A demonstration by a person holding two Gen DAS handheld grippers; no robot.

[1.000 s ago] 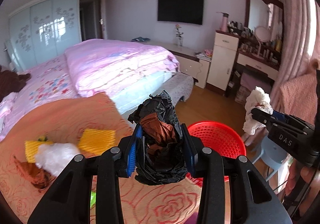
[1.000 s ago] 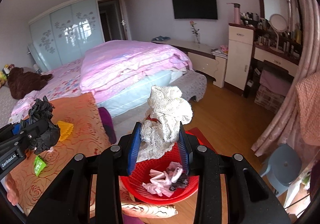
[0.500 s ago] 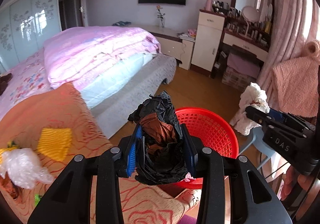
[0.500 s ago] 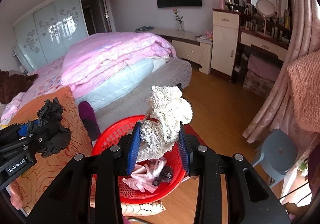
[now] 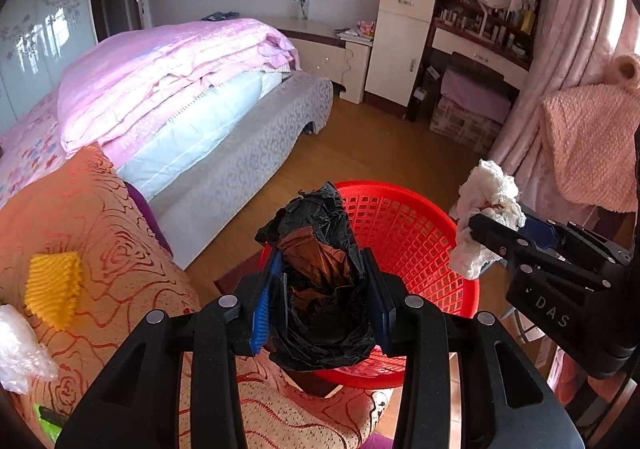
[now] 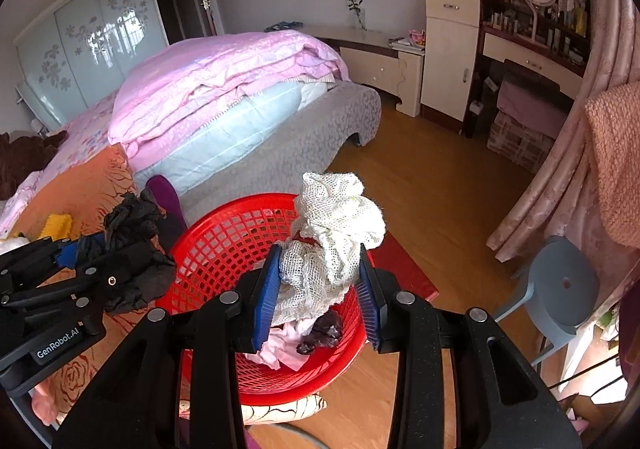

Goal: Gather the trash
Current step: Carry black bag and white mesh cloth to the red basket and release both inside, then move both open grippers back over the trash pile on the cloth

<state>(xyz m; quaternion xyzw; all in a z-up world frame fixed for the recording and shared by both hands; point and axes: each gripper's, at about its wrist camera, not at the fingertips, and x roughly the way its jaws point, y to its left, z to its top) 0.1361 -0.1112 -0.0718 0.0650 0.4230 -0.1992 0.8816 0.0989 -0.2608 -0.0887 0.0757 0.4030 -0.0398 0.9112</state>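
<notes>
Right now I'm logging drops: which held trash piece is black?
The crumpled black plastic bag in the left gripper; the right gripper holds white mesh cloth over the red basket.

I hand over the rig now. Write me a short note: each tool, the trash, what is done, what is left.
Left tool: shut on black plastic wad, at the near rim of the red basket.
Right tool: shut on white mesh rag, above the basket.
Done: some trash lies in the basket.
Left: drop both pieces; yellow foam and clear plastic wait on the orange cover.
</notes>
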